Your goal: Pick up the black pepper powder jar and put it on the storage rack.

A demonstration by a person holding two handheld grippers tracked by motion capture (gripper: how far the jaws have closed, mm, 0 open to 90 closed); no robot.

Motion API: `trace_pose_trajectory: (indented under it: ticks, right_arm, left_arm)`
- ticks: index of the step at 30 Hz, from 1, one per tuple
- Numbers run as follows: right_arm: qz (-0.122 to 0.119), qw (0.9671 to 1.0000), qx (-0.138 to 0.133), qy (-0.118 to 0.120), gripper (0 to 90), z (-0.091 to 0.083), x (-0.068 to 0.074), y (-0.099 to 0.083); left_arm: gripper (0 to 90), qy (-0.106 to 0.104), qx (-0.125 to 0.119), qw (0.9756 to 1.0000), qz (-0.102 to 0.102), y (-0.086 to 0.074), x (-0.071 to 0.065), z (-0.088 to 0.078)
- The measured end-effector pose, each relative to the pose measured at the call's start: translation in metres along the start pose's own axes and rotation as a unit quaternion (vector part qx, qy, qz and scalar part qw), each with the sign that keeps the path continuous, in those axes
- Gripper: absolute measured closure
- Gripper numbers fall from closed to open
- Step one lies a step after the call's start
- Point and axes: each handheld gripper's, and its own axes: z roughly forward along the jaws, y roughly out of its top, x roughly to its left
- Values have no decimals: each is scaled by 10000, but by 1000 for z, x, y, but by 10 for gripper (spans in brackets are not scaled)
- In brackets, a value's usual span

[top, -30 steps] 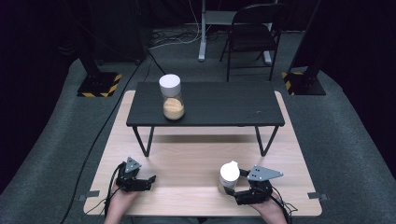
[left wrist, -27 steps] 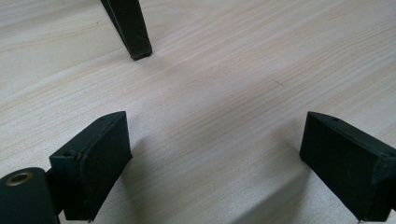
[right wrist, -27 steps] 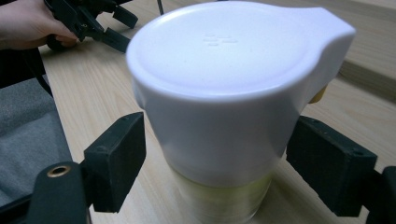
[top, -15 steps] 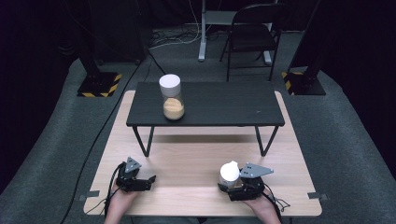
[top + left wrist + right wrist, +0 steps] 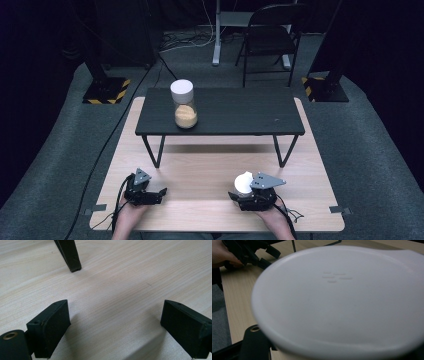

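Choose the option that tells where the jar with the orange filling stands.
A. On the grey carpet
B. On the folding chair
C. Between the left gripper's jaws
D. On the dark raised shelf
D: in the high view the white-lidded jar stands on the dark raised shelf, near its left end, far from both grippers.

no legible text, faint embossed marks on white lid (image 5: 337,277), too blurred to read

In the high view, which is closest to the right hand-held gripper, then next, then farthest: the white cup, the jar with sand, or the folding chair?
1. White cup: at the right hand-held gripper, front right.
2. Jar: on the black bench, left.
3. Folding chair: on the floor at the back.
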Motion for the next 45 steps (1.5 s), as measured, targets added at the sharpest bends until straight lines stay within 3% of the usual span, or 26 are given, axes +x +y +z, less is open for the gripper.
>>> trace_pose_trajectory:
  ticks: [8,22,45]
  right_arm:
    - [104,9998,107,-137,283,0,6,8]
    - [193,9993,-63,-314,283,-18,12,37]
    - [185,9984,-179,-513,283,-40,7,87]
  left_arm:
    - [82,0,0,10000,-1,0,0,0]
    - [82,0,-1,10000,0,0,0,0]
    - [82,0,0,10000,0,0,0,0]
